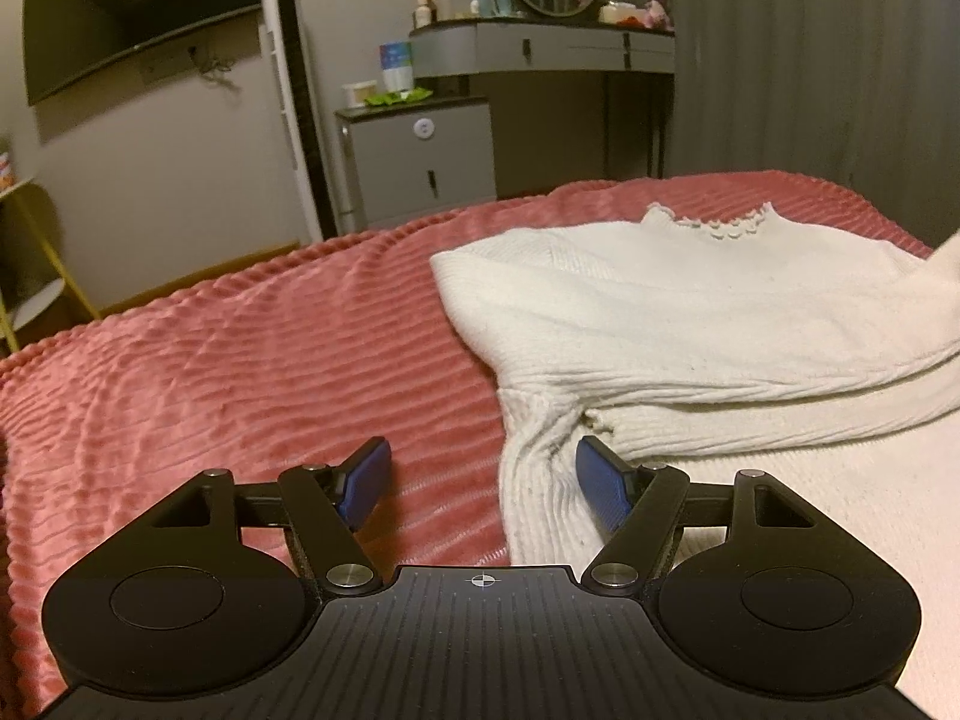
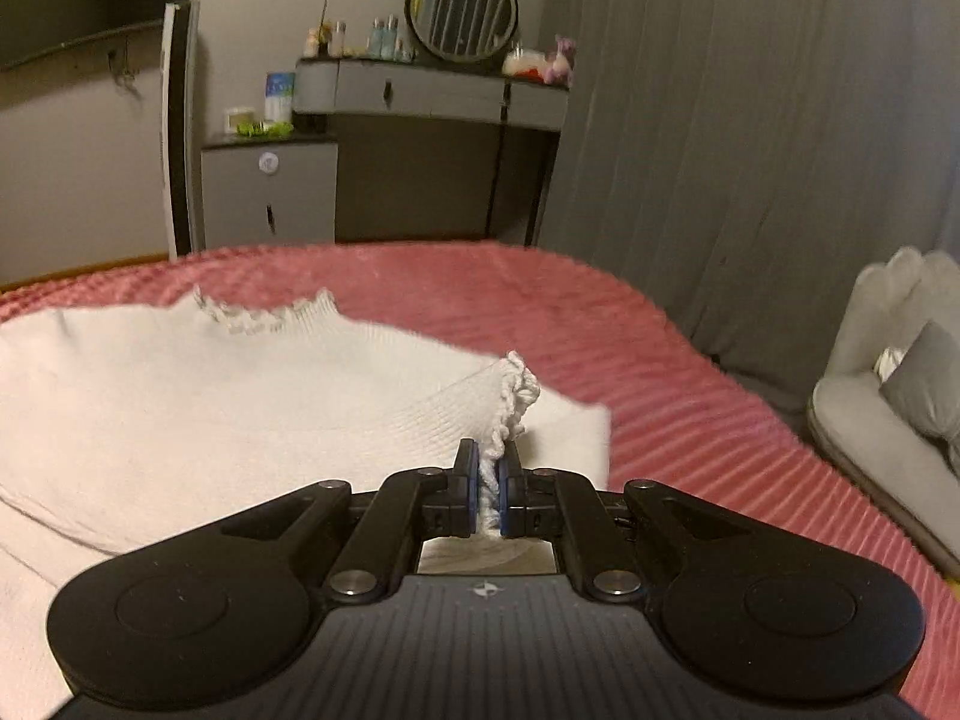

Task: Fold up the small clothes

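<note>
where the pink ribbed blanket covers the bed, a white knit sweater lies spread across it, its scalloped neckline toward the far edge and one sleeve folded across the body. behind the bed stand a grey dressing table with a round mirror and small bottles on top, a low grey cabinet just beside it, and a grey curtain along the wall; a grey sofa sits off to the right of the bed. the left hand-held gripper hangs low over the sweater's near left edge with its blue pads standing well apart, one over the bare blanket and the other over the ribbed hem, nothing pinched between them. the right hand-held gripper has its jaws pressed together on the frilly cuff of the right sleeve, the knit bunched up between the pads and raised a little above the sweater's body.
</note>
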Available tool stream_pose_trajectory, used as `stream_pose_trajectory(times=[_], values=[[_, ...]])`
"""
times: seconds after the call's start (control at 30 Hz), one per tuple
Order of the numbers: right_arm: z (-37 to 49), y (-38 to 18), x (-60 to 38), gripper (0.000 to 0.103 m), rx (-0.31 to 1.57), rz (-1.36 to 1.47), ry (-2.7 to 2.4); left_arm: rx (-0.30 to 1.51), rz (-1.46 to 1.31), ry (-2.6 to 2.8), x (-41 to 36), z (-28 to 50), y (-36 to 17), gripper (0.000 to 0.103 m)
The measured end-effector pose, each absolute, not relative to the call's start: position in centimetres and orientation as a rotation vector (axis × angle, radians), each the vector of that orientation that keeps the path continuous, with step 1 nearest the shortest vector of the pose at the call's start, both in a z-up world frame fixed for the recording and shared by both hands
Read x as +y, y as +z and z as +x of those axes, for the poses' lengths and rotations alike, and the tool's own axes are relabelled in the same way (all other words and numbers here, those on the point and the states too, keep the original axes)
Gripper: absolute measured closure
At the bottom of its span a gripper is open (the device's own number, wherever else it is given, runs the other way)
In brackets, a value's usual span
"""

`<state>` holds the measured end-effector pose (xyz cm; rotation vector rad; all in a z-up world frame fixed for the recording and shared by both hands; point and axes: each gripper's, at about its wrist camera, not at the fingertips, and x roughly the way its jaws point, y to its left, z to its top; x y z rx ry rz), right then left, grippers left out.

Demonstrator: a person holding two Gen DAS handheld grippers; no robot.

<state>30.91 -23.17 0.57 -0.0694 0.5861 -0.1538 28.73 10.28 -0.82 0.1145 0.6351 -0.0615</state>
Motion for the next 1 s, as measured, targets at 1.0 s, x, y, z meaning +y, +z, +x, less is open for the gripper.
stream_pose_trajectory(times=[1.0], values=[[31.1,-3.6,-29.5,0.097,0.674,0.759,-0.103,0.651,-0.132,-0.173,8.0,29.7,1.0,0.030]])
